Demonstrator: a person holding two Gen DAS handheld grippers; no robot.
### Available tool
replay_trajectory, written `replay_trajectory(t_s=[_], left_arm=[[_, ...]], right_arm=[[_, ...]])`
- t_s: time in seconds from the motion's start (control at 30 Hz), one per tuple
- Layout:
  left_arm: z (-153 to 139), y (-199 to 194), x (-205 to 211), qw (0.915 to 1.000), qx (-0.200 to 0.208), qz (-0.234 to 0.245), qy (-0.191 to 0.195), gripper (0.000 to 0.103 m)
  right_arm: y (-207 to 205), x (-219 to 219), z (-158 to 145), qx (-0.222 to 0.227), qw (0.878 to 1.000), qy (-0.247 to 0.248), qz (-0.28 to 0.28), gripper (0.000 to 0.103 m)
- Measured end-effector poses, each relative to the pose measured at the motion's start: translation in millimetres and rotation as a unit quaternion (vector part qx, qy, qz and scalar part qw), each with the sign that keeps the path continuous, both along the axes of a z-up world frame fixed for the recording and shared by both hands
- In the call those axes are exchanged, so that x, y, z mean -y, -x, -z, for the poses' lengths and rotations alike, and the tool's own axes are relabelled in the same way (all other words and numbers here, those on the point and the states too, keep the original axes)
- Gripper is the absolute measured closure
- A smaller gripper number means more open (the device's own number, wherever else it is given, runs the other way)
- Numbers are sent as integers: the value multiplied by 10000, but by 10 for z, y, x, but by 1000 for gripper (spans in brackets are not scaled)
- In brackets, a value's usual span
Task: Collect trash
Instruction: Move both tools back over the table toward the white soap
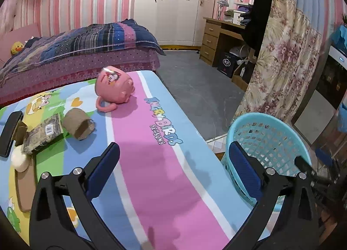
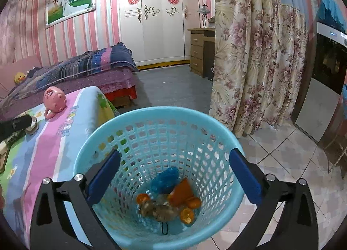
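Inside round plastic lattice basket point(image 2: 151, 128) | orange peels point(image 2: 181, 194) | crumpled blue bag point(image 2: 164, 179)

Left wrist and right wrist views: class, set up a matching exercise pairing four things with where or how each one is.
Things:
1. pink mug
2. orange peels
3. cardboard tube
4. right gripper

Places or states:
A. over the basket, fingers open
B. lying on its side on the table, handle toward the camera
C. at the bottom of the blue basket
D. lying on the table beside a crumpled wrapper

Pairs: 1-B, 2-C, 3-D, 4-A
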State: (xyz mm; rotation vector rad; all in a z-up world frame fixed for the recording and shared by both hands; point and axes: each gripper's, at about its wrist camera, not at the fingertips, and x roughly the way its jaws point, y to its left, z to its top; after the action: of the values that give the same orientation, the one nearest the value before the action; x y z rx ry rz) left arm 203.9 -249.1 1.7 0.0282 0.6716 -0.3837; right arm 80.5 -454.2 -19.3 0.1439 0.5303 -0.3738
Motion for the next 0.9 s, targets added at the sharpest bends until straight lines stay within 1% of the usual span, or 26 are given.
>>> replay_trajectory(t_s=[0.13, 0.2, 0.3, 0.47, 0.5, 0.53, 0.67, 0.7, 0.8, 0.9], left_arm=[[-109, 44, -132, 9998, 165, -72, -59, 6], [-154, 68, -227, 9995, 264, -136, -142, 6], [-219, 71, -436, 9987, 352, -256, -246, 6], [-281, 24, -917, 9960, 468, -632, -432, 6], [-274, 3, -1069, 9948, 485, -746, -503, 6], [-266, -21, -1170, 9940, 483, -820, -543, 6], [-195, -139, -1639, 9900, 411, -1180, -655, 6], [-166, -193, -1805, 9879, 375, -1331, -699, 6], [-72, -299, -2129, 9842, 239, -1606, -706, 6], [48, -377, -2391, 9828, 61, -1735, -636, 6]], right_arm=[[69, -232, -151, 105, 9997, 222, -98, 5], [62, -326, -234, 178, 9994, 259, -169, 5], [1, -530, -383, 301, 9983, 216, -439, 5], [-240, -984, -562, 411, 9941, 213, -986, 5], [-284, -1070, -586, 425, 9930, 221, -1083, 5], [-368, -1217, -624, 440, 9910, 227, -1246, 5], [-620, -1601, -698, 391, 9858, 199, -1619, 5], [-704, -1716, -709, 369, 9845, 170, -1707, 5], [-915, -2003, -688, 309, 9821, 44, -1855, 5], [-1131, -2226, -612, 195, 9812, -44, -1918, 5]])
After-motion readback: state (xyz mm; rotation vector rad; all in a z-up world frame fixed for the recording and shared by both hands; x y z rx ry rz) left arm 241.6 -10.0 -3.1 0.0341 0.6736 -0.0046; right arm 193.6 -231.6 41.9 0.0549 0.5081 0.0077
